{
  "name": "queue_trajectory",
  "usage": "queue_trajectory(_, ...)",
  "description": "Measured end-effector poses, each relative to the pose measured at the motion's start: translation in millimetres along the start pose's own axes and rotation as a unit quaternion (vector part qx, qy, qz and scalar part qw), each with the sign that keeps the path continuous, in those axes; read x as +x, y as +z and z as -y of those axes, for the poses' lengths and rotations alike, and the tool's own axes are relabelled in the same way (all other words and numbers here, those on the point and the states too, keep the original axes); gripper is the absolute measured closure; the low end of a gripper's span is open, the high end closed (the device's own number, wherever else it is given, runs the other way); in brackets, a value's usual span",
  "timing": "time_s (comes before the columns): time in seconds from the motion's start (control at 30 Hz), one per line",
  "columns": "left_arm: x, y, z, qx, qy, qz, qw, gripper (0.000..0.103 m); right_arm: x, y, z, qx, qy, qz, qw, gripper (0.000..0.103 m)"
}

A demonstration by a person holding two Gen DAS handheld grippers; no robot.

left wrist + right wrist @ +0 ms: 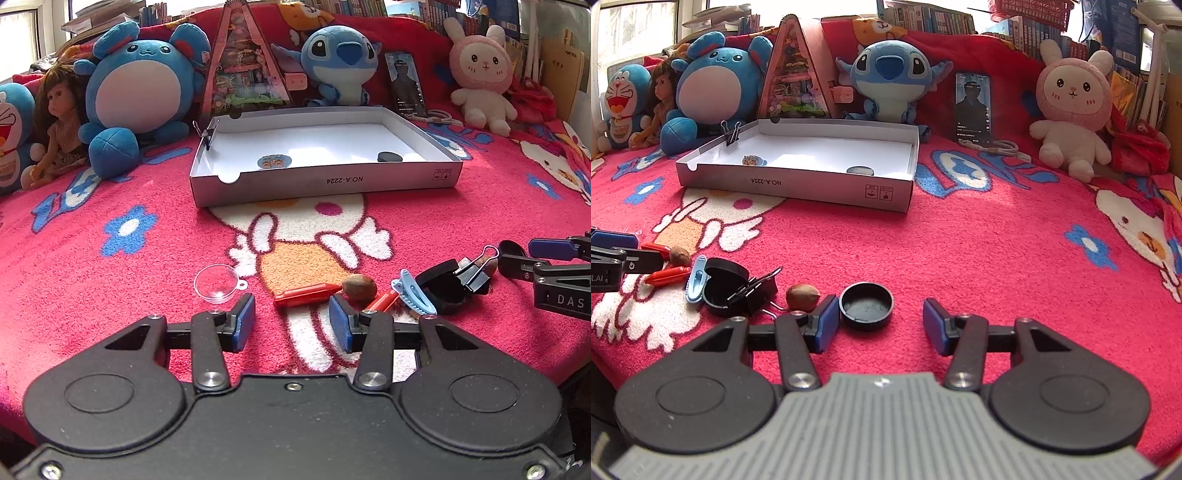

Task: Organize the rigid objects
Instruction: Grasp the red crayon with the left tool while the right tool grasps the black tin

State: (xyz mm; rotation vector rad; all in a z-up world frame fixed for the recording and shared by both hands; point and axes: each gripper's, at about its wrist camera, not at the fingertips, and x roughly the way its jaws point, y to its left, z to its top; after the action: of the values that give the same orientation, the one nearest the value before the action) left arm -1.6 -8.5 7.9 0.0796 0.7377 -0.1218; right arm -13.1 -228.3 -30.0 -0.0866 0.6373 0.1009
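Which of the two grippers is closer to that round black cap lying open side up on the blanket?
Right. The right gripper has the black cap just ahead, between its open fingers; the left gripper sits past the clutter.

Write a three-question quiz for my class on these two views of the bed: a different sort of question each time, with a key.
1. True or false: the white box holds nothing.
2. Which lies nearest the right gripper? A. black cap B. clear dome C. phone
3. Fill in: a binder clip grips the box's ____.

Key: 1. false, a sticker and a dark disc lie inside; 2. A; 3. wall.
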Motion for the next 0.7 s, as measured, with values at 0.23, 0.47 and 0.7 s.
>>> queue_trajectory(0.23, 6.5, 3.4, 7.8, -0.006, -0.004, 0.004, 1.0000, 0.060, -0.1, -0.2, 0.0, 0.003, -0.016, 0.006, 1.000, 0.040)
queue_trajectory(0.47, 13.6, 5.5, 13.9, -0.017, 0.004, 0.010, 0.9998, 0.060, 0.0, -1.6, 1.4, 0.012, -0.015, 0.008, 1.000, 0.040)
queue_trajectory(0.7, 16.6, 4.9, 18.0, -0.007, 0.009, 0.016, 0.9998, 0.060, 1.1, -3.6, -3.2, 0.015, -0.010, 0.010, 1.000, 0.040)
